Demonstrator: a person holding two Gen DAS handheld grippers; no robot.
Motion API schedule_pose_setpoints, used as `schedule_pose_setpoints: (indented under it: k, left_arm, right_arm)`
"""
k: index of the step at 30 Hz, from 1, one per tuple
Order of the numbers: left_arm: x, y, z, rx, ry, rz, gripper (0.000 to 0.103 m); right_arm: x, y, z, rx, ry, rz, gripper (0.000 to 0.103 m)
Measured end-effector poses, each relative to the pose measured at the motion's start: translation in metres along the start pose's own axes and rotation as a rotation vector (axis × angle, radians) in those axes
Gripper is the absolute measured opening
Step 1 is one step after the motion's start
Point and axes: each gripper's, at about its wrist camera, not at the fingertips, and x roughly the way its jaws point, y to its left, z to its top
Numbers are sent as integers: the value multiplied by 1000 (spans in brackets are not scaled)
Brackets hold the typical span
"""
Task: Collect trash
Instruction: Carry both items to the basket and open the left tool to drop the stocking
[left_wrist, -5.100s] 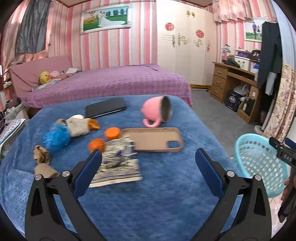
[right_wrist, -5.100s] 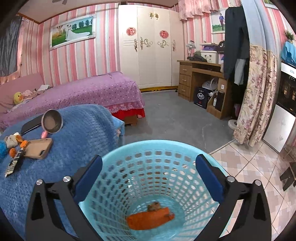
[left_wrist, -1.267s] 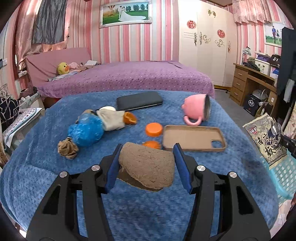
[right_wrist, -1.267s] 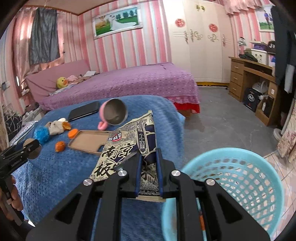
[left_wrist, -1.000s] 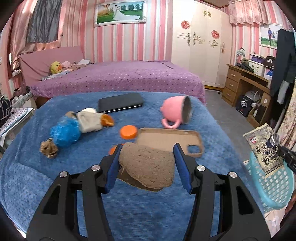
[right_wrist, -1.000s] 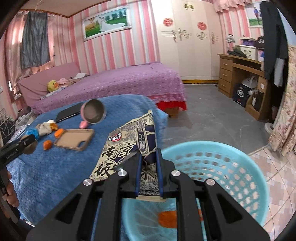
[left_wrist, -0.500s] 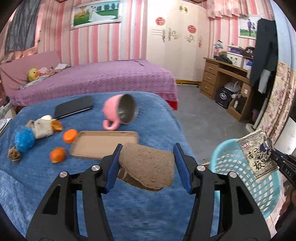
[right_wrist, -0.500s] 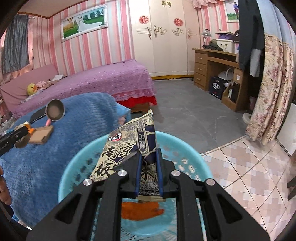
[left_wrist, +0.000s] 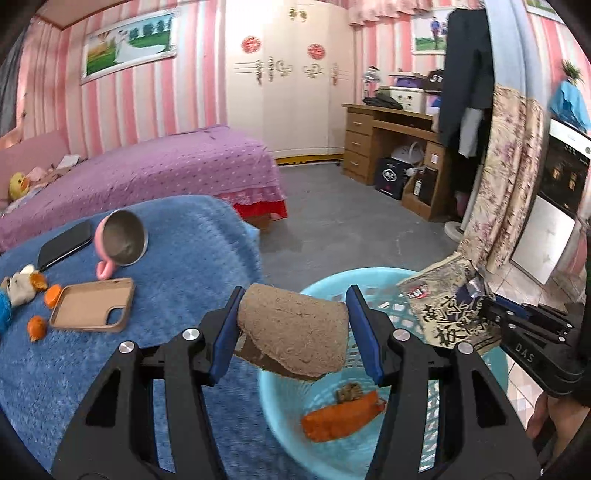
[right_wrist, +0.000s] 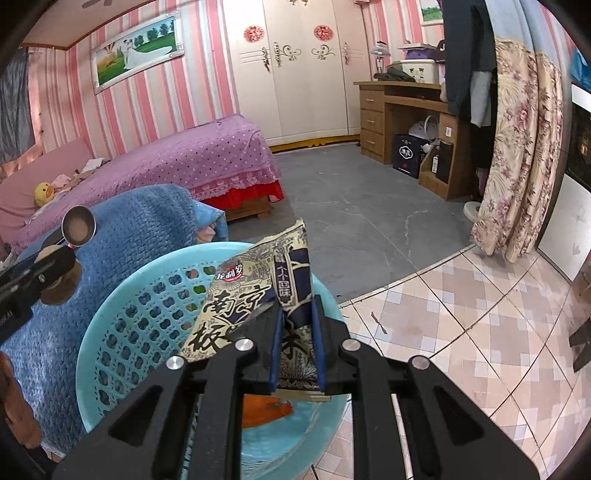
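At the far left of the left wrist view, on the blue blanket (left_wrist: 177, 254), lie a small pale toy (left_wrist: 20, 288) with orange scraps (left_wrist: 37, 326) beside it, a black phone (left_wrist: 64, 244) above them, and a tan phone case (left_wrist: 92, 304) lying flat. Just above the case a pink mug (left_wrist: 123, 243) is tipped on its side, mouth toward the camera.

In the lower middle, the left gripper (left_wrist: 293, 332) pinches a brown, rough-surfaced wad (left_wrist: 295, 334) between its blue pads, held over the near rim of the light blue basket (left_wrist: 280, 402). Down in the basket's bottom rests an orange wrapper (left_wrist: 341, 415) with a small brown scrap (left_wrist: 349, 391) touching its upper edge.

Toward the right of that view, the right gripper (left_wrist: 491, 314) reaches in from the edge, its jaws pressed tight on a printed snack packet (left_wrist: 443, 306) above the basket's far rim.

In the right wrist view the same packet (right_wrist: 258, 295) stands up from the nearly closed blue pads of the right gripper (right_wrist: 297, 332), centre frame, over the basket (right_wrist: 147, 314). At the left edge the left gripper's tip with its brown wad (right_wrist: 59, 284) shows against the blanket.
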Motion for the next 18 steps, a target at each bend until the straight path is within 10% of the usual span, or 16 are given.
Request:
schedule_pose_setpoints:
  k: [8,18]
  left_arm:
    - [10,5,2,8,9,54,88]
    - [7,56,0,-28,3,144,97]
  right_arm:
    - [1,0,-3,-1,3,1,15]
    - [3,16,-3,-36,5,9,18]
